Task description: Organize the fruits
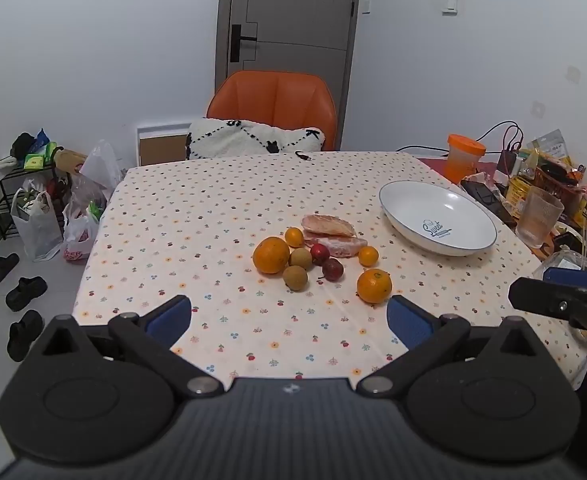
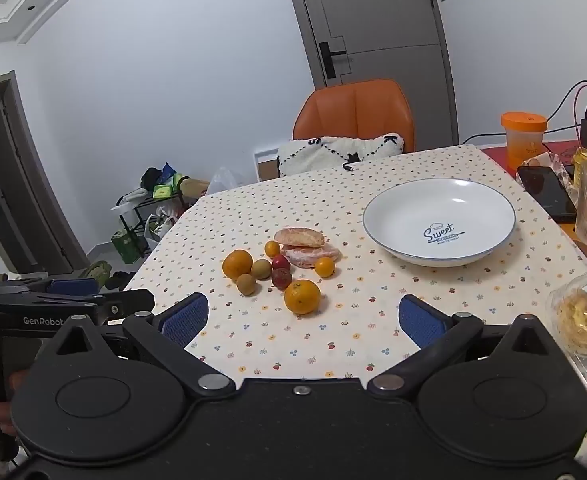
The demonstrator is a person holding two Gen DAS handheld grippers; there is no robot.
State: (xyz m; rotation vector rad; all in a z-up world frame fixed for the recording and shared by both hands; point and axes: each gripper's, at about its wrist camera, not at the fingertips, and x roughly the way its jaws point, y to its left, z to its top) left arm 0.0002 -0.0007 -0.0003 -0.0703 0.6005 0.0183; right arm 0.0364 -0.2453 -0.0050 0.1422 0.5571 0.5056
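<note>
Both jaws spread, empty. Fruits (image 2: 281,264) cluster mid-tabletop, plate (image 2: 493,248) toward the right edge. Your right gripper (image 2: 303,318) is nearest the front orange (image 2: 302,297), dead ahead.

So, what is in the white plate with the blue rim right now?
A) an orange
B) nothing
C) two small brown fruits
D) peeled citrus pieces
B: the white plate with the blue rim shows only its bare printed bottom, while all the fruit lies on the flowered tablecloth beside it.
</note>
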